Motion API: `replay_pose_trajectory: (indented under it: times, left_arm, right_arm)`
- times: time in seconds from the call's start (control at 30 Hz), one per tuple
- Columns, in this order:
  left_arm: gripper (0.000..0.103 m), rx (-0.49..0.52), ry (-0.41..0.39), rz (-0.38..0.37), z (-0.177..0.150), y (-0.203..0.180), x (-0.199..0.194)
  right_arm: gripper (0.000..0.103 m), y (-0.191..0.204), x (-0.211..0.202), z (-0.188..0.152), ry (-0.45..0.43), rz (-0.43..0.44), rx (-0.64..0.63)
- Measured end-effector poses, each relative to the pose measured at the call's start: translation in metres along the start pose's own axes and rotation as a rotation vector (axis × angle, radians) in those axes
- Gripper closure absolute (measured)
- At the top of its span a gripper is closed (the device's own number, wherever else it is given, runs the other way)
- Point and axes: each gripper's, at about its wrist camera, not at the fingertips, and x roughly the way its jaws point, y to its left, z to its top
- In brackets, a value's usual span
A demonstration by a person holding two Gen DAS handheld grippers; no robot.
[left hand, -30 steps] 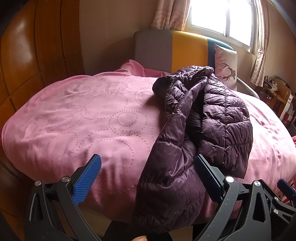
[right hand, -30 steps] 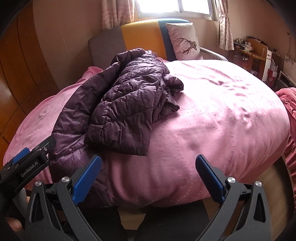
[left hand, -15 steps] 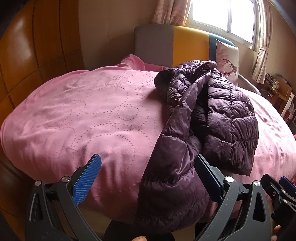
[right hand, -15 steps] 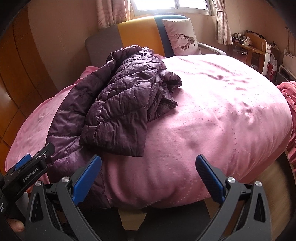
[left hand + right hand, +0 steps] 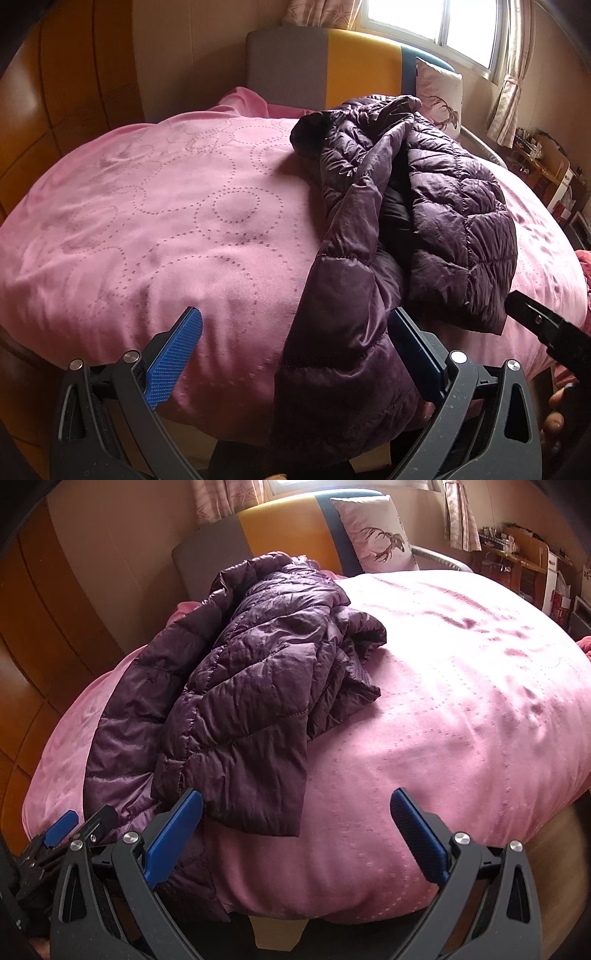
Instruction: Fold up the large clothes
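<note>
A dark purple quilted down jacket (image 5: 424, 206) lies crumpled on a pink bed cover (image 5: 147, 229), one part hanging over the bed's near edge. My left gripper (image 5: 295, 350) is open and empty at that edge, its right finger beside the hanging part. In the right wrist view the jacket (image 5: 251, 686) lies left of centre on the cover (image 5: 461, 701). My right gripper (image 5: 295, 830) is open and empty at the bed's near edge, its left finger just below the jacket's hem.
A grey, yellow and blue headboard (image 5: 332, 70) and a deer-print pillow (image 5: 376, 535) stand at the far side under a window. Wooden wardrobe panels (image 5: 44, 110) are on the left. A cluttered desk (image 5: 517, 561) stands at the right.
Both grippers have moved closer to the bed and the jacket; the right one shifted left toward the hem. The jacket has not moved. Both stay open.
</note>
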Motion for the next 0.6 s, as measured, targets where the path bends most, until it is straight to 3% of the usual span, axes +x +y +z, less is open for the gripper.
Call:
replay_pose_trajectory:
  times: [0.07,0.1,0.13,0.17,0.23,0.3,0.33,0.43,0.6]
  left_arm:
    - [0.013,0.018,0.032,-0.02,-0.001,-0.001,0.01]
    - [0.025,0.027,0.058,-0.044,-0.002,-0.002,0.016]
    - [0.033,0.034,0.074,-0.057,-0.003,-0.003,0.02]
    - [0.038,0.045,0.086,-0.071,-0.004,-0.003,0.024]
    - [0.069,0.069,0.103,-0.101,-0.005,-0.005,0.03]
    - [0.081,0.063,0.096,-0.134,-0.002,-0.002,0.03]
    - [0.087,0.049,0.083,-0.169,0.002,0.002,0.027]
    - [0.089,0.008,0.009,-0.25,0.023,0.02,0.01]
    - [0.089,-0.091,-0.112,-0.221,0.081,0.075,-0.005]
  right_arm:
    - [0.003,0.006,0.013,0.005,0.013,0.015,-0.028]
    - [0.012,0.01,0.019,0.007,0.02,0.028,-0.049]
    - [0.029,0.014,0.025,0.008,0.035,0.048,-0.072]
    - [0.04,0.018,0.03,0.009,0.055,0.069,-0.092]
    - [0.075,0.02,0.033,0.012,0.055,0.069,-0.132]
    - [0.089,0.012,0.022,0.019,0.01,0.059,-0.154]
    - [0.09,0.006,0.015,0.023,-0.007,0.061,-0.151]
    - [0.093,-0.02,-0.014,0.042,-0.11,0.003,-0.149]
    - [0.096,-0.079,-0.041,0.09,-0.261,-0.197,-0.066]
